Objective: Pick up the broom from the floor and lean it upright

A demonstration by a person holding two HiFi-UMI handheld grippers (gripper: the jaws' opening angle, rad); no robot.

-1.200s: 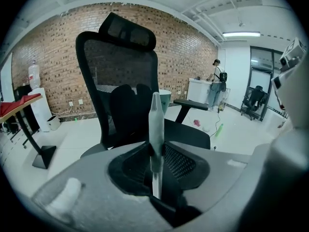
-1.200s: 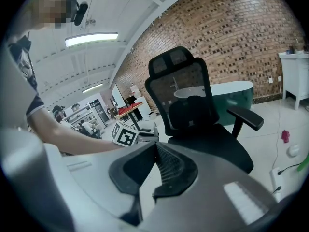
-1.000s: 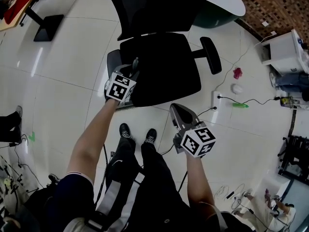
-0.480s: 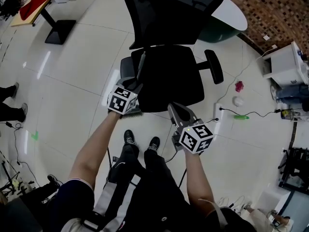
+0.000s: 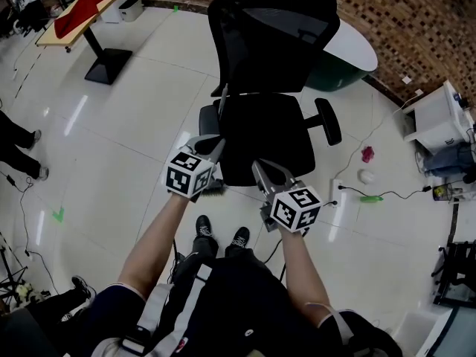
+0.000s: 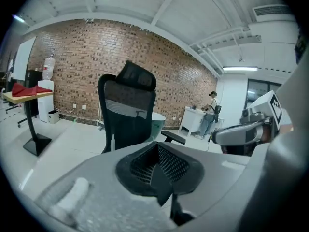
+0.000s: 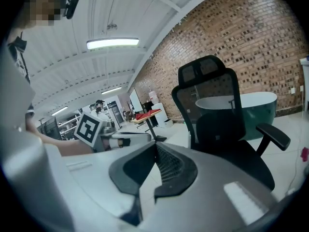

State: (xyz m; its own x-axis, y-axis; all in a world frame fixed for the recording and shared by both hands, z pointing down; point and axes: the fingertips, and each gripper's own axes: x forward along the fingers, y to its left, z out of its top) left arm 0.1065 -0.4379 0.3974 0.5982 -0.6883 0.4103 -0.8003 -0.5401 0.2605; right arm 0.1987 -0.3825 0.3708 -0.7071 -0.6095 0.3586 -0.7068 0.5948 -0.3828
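The broom stands at the left side of the black office chair (image 5: 268, 129). Its dark brush (image 5: 214, 187) is on the floor and its thin pale handle (image 5: 223, 92) runs up against the chair's edge. My left gripper (image 5: 213, 146) is raised just in front of the broom, hiding its middle part. Its jaws are together with nothing between them, as the left gripper view (image 6: 157, 147) also shows. My right gripper (image 5: 259, 168) hovers beside it over the seat's near edge. It is shut and empty in the right gripper view (image 7: 155, 147) too.
A power strip (image 5: 334, 192) with cables lies on the tiled floor at the right, near a pink object (image 5: 367, 154) and a white ball (image 5: 364, 176). A white box (image 5: 437, 117) stands further right, a desk stand (image 5: 108, 64) at the far left, and my feet (image 5: 220, 233) are below the grippers.
Both grippers have come up and closer together in front of the chair. The left jaws, spread near the handle before, are now closed and off it. The view has tilted upward.
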